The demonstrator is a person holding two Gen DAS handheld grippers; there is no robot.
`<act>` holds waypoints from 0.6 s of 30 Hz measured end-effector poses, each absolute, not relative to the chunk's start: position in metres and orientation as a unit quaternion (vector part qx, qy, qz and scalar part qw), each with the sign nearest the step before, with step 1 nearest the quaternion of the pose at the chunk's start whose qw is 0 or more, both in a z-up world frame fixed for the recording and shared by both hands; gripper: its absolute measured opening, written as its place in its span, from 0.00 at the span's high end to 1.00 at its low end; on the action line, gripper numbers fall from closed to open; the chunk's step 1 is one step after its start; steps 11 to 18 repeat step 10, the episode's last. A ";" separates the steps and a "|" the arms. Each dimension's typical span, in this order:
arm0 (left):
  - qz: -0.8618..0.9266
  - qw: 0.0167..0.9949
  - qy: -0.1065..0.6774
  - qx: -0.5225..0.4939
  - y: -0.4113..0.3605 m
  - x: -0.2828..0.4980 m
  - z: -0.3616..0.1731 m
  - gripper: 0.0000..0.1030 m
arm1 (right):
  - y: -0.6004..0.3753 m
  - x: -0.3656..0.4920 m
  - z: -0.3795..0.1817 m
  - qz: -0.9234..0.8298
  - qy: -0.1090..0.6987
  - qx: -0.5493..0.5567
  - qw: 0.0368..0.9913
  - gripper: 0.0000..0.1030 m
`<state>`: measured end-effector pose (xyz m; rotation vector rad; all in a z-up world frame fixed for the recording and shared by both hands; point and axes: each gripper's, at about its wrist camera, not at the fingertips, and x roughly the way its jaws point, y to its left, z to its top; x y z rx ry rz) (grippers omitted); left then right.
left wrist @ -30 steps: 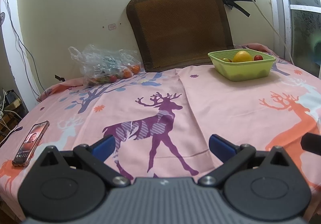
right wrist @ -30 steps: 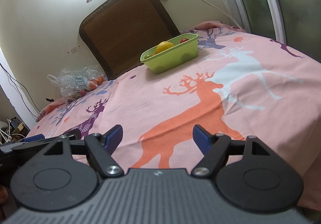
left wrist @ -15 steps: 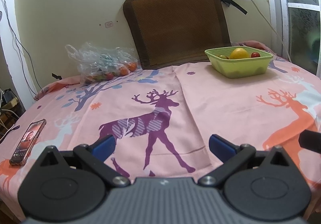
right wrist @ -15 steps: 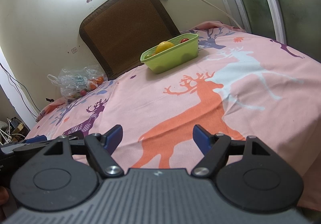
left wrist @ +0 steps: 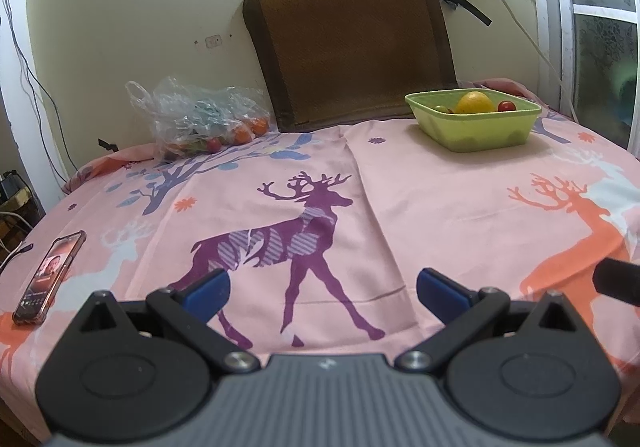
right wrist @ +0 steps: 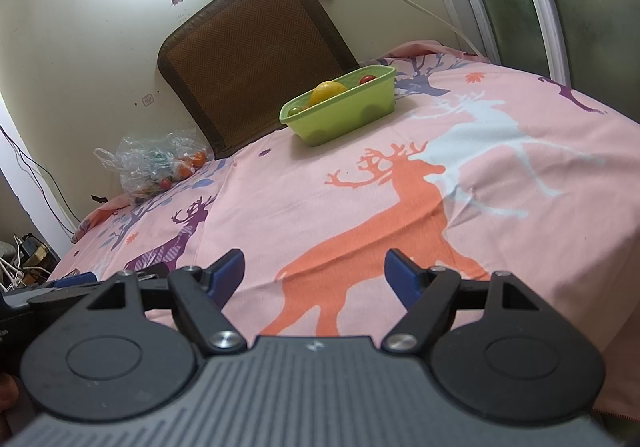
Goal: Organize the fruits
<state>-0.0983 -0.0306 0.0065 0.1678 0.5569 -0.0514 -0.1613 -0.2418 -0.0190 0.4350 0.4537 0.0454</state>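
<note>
A green bowl (left wrist: pixel 480 129) stands at the far right of the table with a yellow-orange fruit (left wrist: pixel 474 102) and small red and green fruits in it; it also shows in the right wrist view (right wrist: pixel 344 115). A clear plastic bag (left wrist: pixel 196 119) with oranges and small red fruits lies at the far left by the wall, and shows in the right wrist view (right wrist: pixel 154 167). My left gripper (left wrist: pixel 322 289) is open and empty, low over the near table edge. My right gripper (right wrist: pixel 316 275) is open and empty, to its right.
A phone (left wrist: pixel 50 271) with a lit screen lies at the near left edge. A brown woven mat (left wrist: pixel 352 35) leans on the wall behind the table. A pink deer-print cloth (left wrist: pixel 440 207) covers the table. Cables hang on the wall; a window frame stands at right.
The left wrist view has shifted slightly: the bowl and bag sit a little lower and the phone nearer than half a second ago. The right gripper has not moved. Both stay open.
</note>
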 end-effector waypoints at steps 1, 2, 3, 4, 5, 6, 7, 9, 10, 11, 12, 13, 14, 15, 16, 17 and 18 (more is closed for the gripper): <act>-0.028 0.958 0.273 0.080 -0.030 -0.099 0.007 0.00 | -0.242 -0.161 -0.019 0.022 0.223 0.214 0.951 0.23; -0.032 0.959 0.272 0.078 -0.030 -0.099 0.007 0.00 | -0.242 -0.161 -0.019 0.022 0.223 0.214 0.951 0.23; -0.036 0.960 0.269 0.076 -0.030 -0.100 0.008 0.00 | -0.242 -0.161 -0.019 0.022 0.223 0.214 0.951 0.23; -0.040 0.960 0.266 0.075 -0.030 -0.101 0.008 0.00 | -0.242 -0.161 -0.019 0.022 0.223 0.214 0.951 0.23; -0.043 0.960 0.265 0.076 -0.030 -0.102 0.009 0.00 | -0.242 -0.161 -0.019 0.022 0.223 0.214 0.951 0.23; -0.046 0.961 0.263 0.076 -0.031 -0.103 0.009 0.00 | -0.242 -0.161 -0.019 0.022 0.223 0.213 0.951 0.23; -0.047 0.961 0.262 0.076 -0.031 -0.103 0.009 0.00 | -0.242 -0.161 -0.020 0.022 0.222 0.213 0.951 0.23; -0.049 0.961 0.262 0.078 -0.033 -0.103 0.009 0.00 | -0.242 -0.161 -0.021 0.022 0.222 0.212 0.951 0.23; -0.049 0.960 0.263 0.077 -0.033 -0.103 0.009 0.00 | -0.242 -0.161 -0.021 0.023 0.222 0.212 0.952 0.23; -0.049 0.960 0.263 0.077 -0.033 -0.103 0.009 0.00 | -0.242 -0.161 -0.021 0.023 0.222 0.212 0.952 0.23; -0.049 0.960 0.263 0.077 -0.033 -0.103 0.009 0.00 | -0.242 -0.161 -0.021 0.023 0.222 0.212 0.952 0.23; -0.049 0.960 0.263 0.077 -0.033 -0.103 0.009 0.00 | -0.242 -0.161 -0.021 0.023 0.222 0.212 0.952 0.23; -0.049 0.960 0.263 0.077 -0.033 -0.103 0.009 0.00 | -0.242 -0.161 -0.021 0.023 0.222 0.212 0.952 0.23; -0.049 0.960 0.263 0.077 -0.033 -0.103 0.009 0.00 | -0.242 -0.161 -0.021 0.023 0.222 0.212 0.952 0.23; -0.049 0.960 0.263 0.077 -0.033 -0.103 0.009 0.00 | -0.242 -0.161 -0.021 0.023 0.222 0.212 0.952 0.23; -0.049 0.960 0.263 0.077 -0.033 -0.103 0.009 0.00 | -0.242 -0.161 -0.021 0.023 0.222 0.212 0.952 0.23; -0.049 0.960 0.263 0.077 -0.033 -0.103 0.009 0.00 | -0.242 -0.161 -0.021 0.023 0.222 0.212 0.952 0.23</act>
